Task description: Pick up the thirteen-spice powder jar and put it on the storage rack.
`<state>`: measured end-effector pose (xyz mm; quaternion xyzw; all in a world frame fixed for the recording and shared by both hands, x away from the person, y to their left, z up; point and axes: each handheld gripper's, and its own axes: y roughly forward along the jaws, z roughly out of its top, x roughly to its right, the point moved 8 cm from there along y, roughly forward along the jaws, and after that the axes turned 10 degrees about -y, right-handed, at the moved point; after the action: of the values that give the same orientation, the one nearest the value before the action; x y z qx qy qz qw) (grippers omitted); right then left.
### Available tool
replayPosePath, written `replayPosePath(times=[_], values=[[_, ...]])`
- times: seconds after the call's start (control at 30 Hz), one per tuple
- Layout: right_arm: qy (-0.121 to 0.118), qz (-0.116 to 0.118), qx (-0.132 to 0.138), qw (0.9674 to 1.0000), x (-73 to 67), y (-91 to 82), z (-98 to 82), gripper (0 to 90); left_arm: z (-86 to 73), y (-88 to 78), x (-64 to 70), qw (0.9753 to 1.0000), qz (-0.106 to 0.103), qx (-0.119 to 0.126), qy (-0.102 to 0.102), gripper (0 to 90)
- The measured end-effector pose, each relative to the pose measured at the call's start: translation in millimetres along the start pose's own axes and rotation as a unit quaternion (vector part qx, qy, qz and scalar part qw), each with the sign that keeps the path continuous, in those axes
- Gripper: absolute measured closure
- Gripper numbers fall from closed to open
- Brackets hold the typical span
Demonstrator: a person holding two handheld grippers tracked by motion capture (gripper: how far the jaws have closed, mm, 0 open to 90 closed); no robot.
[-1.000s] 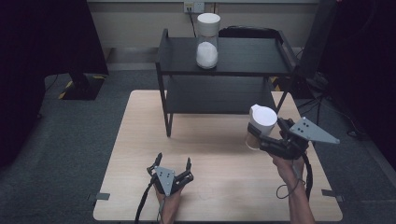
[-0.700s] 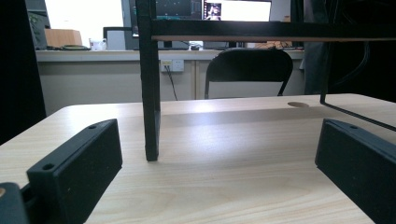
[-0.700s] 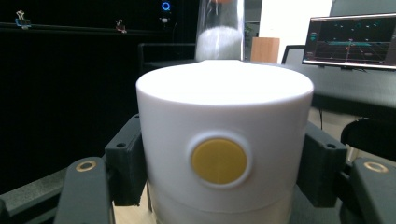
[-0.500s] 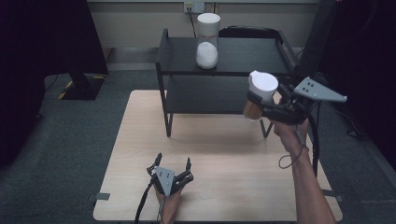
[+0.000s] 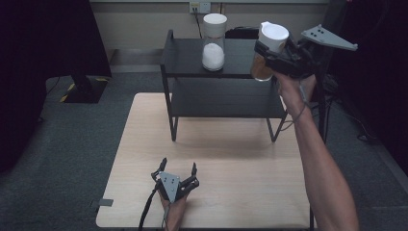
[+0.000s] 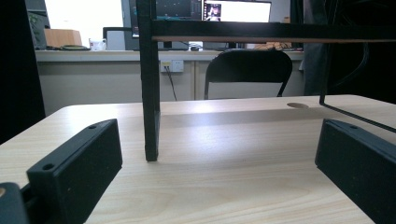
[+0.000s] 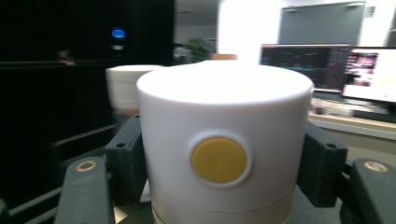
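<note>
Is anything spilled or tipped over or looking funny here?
Nothing is spilled or broken. The jar with white powder stands upright on the black shelf. The only unusual thing is the white-lidded jar of brown stuff: the right gripper holds it up in the air, leaning a bit. The left gripper rests open on the table.

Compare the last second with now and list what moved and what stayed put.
The right gripper, shut on the brown jar throughout, carried it up off the table and away from the person, to the right end of the shelf's top level. Nothing was released. The left gripper stayed open and low on the table; the white jar stayed on the shelf.
</note>
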<state>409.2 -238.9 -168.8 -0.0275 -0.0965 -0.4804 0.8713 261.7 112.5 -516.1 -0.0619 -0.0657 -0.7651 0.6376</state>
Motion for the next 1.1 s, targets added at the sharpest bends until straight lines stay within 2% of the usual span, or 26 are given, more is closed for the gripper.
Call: replayPosePath(times=[0.1,0.17,0.33,0.47,0.57,0.63,0.77,0.97,1.0,1.1], values=[[0.0,-0.037,-0.013,0.9992,-8.8,17.3,0.8,30.3,0.3,-0.1,-0.4,1.0,-0.001,-0.001,0.003,0.1],[-0.008,-0.065,-0.027,0.9975,-16.4,30.6,0.5,30.3,0.3,-0.1,-0.5,1.0,-0.001,-0.001,0.002,0.1],[0.002,-0.101,-0.033,0.9944,-21.9,51.0,-4.1,30.3,0.3,-0.1,-0.6,1.0,-0.002,-0.002,0.001,0.1],[0.001,-0.115,-0.037,0.9927,-24.2,61.0,-7.7,30.3,0.3,-0.2,-0.8,1.0,-0.003,-0.002,0.002,0.1],[-0.005,-0.117,-0.031,0.9927,-26.5,62.0,-9.8,30.3,0.3,-0.2,-0.7,1.0,-0.003,-0.002,0.002,0.1],[0.003,-0.116,-0.033,0.9926,-24.6,62.0,-9.8,30.4,0.3,-0.2,-0.7,1.0,-0.003,-0.002,0.002,0.1],[0.003,-0.111,-0.04,0.9929,-22.7,62.7,-7.5,30.3,0.3,-0.2,-0.6,1.0,-0.002,-0.002,0.002,0.1],[0.009,-0.105,-0.035,0.9938,-20.4,61.2,-10.1,29.4,0.1,-0.2,0.2,1.0,0.002,0.0,0.001,0.2],[0.012,-0.103,-0.038,0.9938,-20.1,60.9,-10.3,28.0,0.1,-0.2,0.2,1.0,0.002,0.0,0.001,0.2],[0.018,-0.099,-0.042,0.9941,-18.1,60.3,-15.5,15.9,0.1,-0.2,0.2,1.0,0.002,0.0,0.002,0.1]])
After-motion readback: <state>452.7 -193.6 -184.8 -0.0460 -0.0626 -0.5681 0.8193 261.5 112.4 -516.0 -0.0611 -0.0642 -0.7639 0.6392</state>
